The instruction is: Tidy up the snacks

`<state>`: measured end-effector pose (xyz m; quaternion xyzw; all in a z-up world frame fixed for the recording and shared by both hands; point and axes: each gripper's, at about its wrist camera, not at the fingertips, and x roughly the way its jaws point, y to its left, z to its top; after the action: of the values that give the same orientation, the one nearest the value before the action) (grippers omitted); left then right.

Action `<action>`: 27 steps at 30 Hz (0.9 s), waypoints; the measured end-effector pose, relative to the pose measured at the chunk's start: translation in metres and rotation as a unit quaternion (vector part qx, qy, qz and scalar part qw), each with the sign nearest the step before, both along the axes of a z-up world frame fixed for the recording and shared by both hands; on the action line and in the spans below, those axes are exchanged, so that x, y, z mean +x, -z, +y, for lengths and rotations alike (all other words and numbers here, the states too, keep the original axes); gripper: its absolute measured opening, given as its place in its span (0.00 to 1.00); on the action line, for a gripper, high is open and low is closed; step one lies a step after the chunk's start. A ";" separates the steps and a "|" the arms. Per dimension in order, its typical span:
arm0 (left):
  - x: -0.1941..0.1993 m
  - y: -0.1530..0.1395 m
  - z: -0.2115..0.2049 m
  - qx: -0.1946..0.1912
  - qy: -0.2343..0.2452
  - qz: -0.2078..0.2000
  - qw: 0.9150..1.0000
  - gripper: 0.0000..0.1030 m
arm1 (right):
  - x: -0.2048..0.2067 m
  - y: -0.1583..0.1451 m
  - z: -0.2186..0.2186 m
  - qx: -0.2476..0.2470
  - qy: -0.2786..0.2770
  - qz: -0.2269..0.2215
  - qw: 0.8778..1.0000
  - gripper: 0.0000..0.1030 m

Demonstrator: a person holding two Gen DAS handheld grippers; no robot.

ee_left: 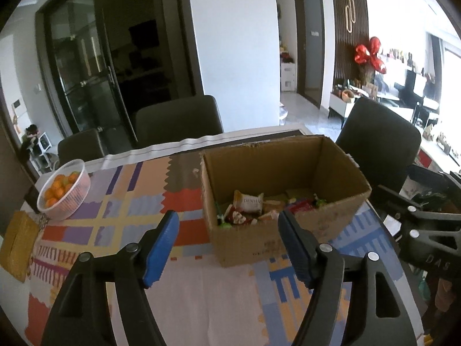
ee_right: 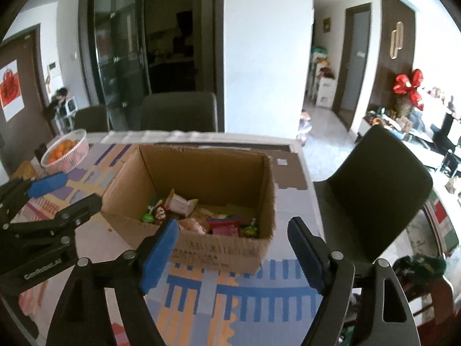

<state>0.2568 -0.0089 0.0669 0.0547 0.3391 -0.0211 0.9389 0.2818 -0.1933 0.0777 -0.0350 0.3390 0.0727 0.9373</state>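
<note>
An open cardboard box (ee_left: 331, 216) stands on the patterned tablecloth; it also shows in the right wrist view (ee_right: 230, 250). Several wrapped snacks (ee_left: 250, 206) lie on its bottom, among them a white packet (ee_right: 180, 203) and pink and green wrappers. My left gripper (ee_left: 227, 219) is open and empty, held above the table just in front of the box. My right gripper (ee_right: 232, 229) is open and empty, in front of the box's near wall. The left gripper also shows at the left edge of the right wrist view (ee_right: 49, 201).
A white bowl of oranges (ee_left: 64, 191) stands at the table's far left. A yellow pack (ee_left: 17, 245) lies at the left edge. Dark chairs stand behind the table (ee_left: 178, 118) and at its right (ee_right: 380, 190). The right table edge runs close to the box.
</note>
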 end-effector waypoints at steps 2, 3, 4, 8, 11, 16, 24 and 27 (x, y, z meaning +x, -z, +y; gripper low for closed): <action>-0.015 -0.001 0.002 -0.004 -0.003 -0.010 1.000 0.73 | -0.018 -0.004 -0.004 0.001 0.011 -0.019 1.000 0.80; -0.025 -0.002 0.002 -0.005 -0.004 -0.017 1.000 0.74 | -0.025 -0.005 -0.005 0.001 0.015 -0.025 1.000 0.80; -0.031 -0.003 0.003 -0.006 -0.005 -0.022 1.000 0.74 | -0.036 -0.006 -0.007 0.004 0.019 -0.035 0.999 0.81; -0.066 -0.004 0.002 -0.001 -0.004 -0.050 0.999 0.82 | -0.068 -0.008 -0.009 0.010 0.020 -0.054 0.998 0.83; -0.090 -0.005 0.001 0.004 -0.005 -0.066 0.998 0.85 | -0.091 -0.008 -0.012 0.020 0.021 -0.066 0.997 0.85; -0.123 -0.005 0.000 0.009 -0.013 -0.094 0.995 0.90 | -0.128 -0.004 -0.014 0.022 0.028 -0.088 0.995 0.86; -0.163 -0.001 0.000 -0.003 -0.019 -0.107 0.994 0.94 | -0.178 -0.002 -0.017 0.007 0.029 -0.131 0.991 0.89; -0.175 0.001 0.000 -0.011 -0.019 -0.109 0.994 0.95 | -0.191 -0.002 -0.018 0.003 0.033 -0.137 0.990 0.89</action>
<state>0.0818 -0.0086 0.0656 0.0400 0.2354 -0.0013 0.9711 0.0912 -0.2116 0.0793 -0.0311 0.2078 0.0376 0.9770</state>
